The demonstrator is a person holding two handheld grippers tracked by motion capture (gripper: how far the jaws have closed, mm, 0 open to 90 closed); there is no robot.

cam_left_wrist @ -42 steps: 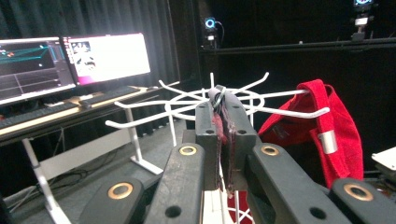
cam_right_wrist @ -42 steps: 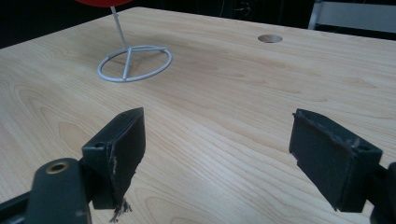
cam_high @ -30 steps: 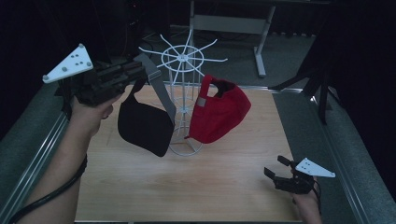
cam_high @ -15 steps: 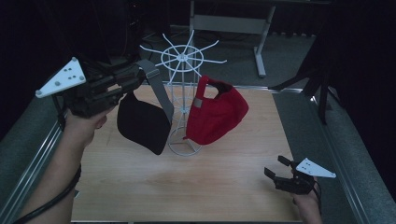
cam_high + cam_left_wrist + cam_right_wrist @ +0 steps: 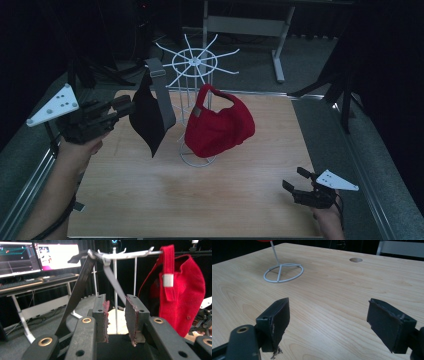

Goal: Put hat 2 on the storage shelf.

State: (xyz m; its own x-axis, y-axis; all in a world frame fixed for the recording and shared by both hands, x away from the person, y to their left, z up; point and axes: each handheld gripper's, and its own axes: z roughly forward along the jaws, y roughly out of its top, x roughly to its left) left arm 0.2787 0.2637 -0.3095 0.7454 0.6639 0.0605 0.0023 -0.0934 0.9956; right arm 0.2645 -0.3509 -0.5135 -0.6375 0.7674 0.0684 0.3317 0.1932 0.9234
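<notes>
While we hold the left hand-held gripper up beside the rack, its jaws stand narrowly apart with nothing between them, having just eased open a little. Just past its tips the black cap hangs by its grey strap from a rack arm. Beyond that, farther from this hand-held gripper, the red cap hangs from another arm. Our right hand-held gripper rests low over the wooden surface, jaws wide and empty, well apart from the rack's ring base.
</notes>
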